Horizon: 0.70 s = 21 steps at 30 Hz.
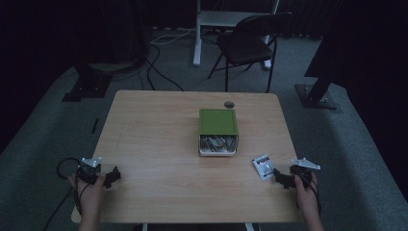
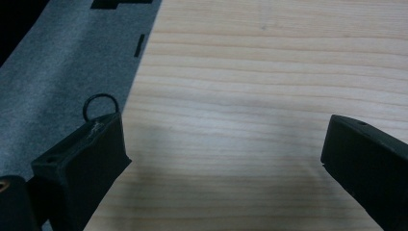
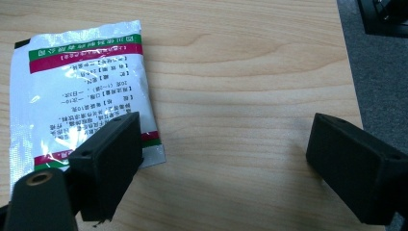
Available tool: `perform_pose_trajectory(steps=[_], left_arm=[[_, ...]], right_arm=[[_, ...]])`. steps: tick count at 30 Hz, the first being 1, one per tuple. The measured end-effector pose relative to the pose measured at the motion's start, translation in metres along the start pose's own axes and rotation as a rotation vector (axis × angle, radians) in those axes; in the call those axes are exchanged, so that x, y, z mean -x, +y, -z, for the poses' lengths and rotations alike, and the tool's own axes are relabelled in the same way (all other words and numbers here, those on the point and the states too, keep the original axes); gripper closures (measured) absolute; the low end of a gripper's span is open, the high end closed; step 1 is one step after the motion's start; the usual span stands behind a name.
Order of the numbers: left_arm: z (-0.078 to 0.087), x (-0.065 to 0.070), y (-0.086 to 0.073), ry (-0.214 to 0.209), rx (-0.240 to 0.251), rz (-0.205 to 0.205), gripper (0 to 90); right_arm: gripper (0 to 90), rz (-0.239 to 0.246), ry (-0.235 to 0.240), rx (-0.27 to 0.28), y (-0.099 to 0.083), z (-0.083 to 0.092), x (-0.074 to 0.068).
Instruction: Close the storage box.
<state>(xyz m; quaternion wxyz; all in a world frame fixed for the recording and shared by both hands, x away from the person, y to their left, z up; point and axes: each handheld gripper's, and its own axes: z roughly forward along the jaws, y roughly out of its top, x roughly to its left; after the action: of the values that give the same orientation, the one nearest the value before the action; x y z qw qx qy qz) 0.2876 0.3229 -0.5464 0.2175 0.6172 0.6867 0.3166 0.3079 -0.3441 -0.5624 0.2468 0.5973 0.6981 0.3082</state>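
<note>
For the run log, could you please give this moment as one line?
left gripper: open, over bare table | right gripper: open, beside sachet | green-lidded box: mid-table, part open, untouched

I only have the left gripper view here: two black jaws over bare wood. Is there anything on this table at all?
Observer: Yes, a green box sits mid-table, open at its near end with packets inside.
Operator: Anything loose?
Observer: One white sachet lies flat by the right gripper.
Operator: Is it grabbed?
Observer: No. The jaws stand wide apart; one jaw is over the sachet's corner.
Operator: And my gripper?
Observer: The left gripper is near the table's left corner, far from both.
</note>
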Motion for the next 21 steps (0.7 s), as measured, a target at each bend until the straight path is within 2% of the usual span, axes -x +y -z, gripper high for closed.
perform_pose_trajectory(steps=[5,8,12,14,16,21], left_arm=[[0.001,-0.002,-0.003,0.005,-0.01,0.012,2.7],[-0.001,-0.004,-0.008,0.01,-0.034,0.017,2.7],[-0.001,-0.004,-0.008,0.007,-0.03,0.023,2.7],[-0.002,-0.003,-0.009,0.0,-0.024,0.035,2.7],[-0.004,-0.003,-0.011,-0.04,-0.022,0.081,2.8],[-0.004,-0.002,-0.011,-0.043,-0.02,0.076,2.6]], right_arm=[[12.1,0.0,0.0,0.0,0.0,0.0,0.0],[12.1,-0.001,0.001,0.0,0.0,0.0,0.0],[12.2,0.0,0.0,0.0,0.0,0.0,0.0],[12.1,0.0,-0.001,0.0,0.0,0.0,0.0],[12.1,0.001,-0.001,0.001,0.0,0.0,0.0],[12.1,0.0,0.0,0.001,0.0,0.0,0.0]])
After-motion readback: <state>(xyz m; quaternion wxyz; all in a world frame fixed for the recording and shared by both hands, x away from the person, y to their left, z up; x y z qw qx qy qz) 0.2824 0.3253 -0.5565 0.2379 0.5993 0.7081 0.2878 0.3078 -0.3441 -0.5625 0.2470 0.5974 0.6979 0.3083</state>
